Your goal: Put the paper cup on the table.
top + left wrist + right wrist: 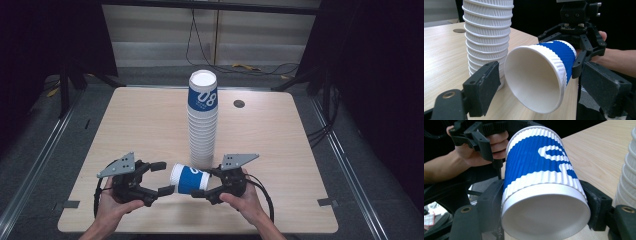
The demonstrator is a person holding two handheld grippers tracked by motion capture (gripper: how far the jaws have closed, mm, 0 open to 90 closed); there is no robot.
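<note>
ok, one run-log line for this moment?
right gripper: shut on cup, held sideways | left gripper: open at cup's mouth | cup stack: upright behind | table

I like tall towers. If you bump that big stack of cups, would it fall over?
Probably yes: the stack of cups is tall on a narrow base, so a nudge near the top may tip it. The cups look like thin paper, likely light, so it might slide too.

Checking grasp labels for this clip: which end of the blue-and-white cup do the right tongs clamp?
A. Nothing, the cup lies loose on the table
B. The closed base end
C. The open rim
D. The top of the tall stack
B. The right gripper view shows the right tongs pressing both sides of the cup near its closed base, while the left gripper view shows its open mouth facing the open left tongs.
</note>
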